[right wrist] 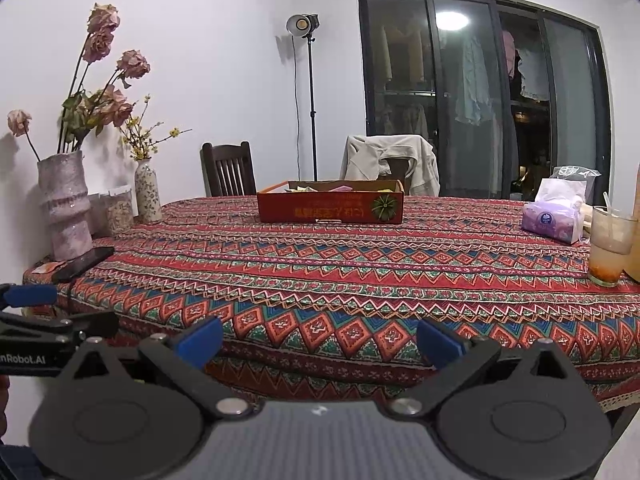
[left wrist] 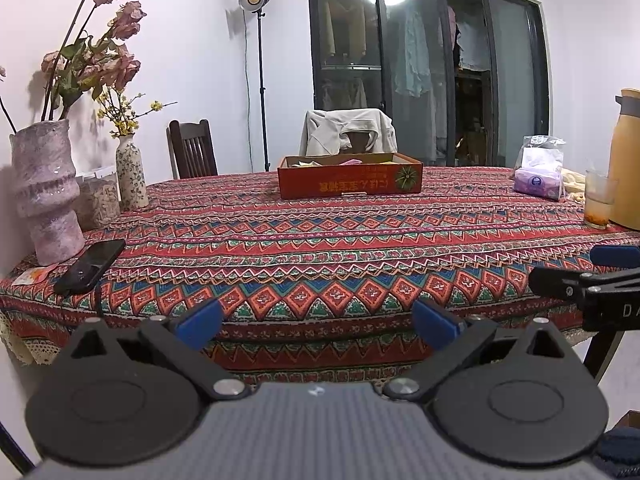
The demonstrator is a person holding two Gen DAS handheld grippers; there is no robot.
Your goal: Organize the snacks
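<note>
A shallow red cardboard box (left wrist: 350,180) stands at the far middle of the table, with several flat snack packets inside; it also shows in the right wrist view (right wrist: 330,206). My left gripper (left wrist: 318,324) is open and empty, held off the table's near edge. My right gripper (right wrist: 320,340) is open and empty too, beside it at the near edge. Each gripper shows at the side of the other's view: the right one (left wrist: 592,280) and the left one (right wrist: 44,312).
The table wears a red patterned cloth (left wrist: 320,248). On the left stand a pink vase (left wrist: 46,188), a small flowered vase (left wrist: 131,174), a clear jar (left wrist: 98,196) and a black phone (left wrist: 91,266). On the right are a tissue pack (right wrist: 554,220), a glass (right wrist: 610,246) and a yellow jug (left wrist: 626,160). Chairs stand behind.
</note>
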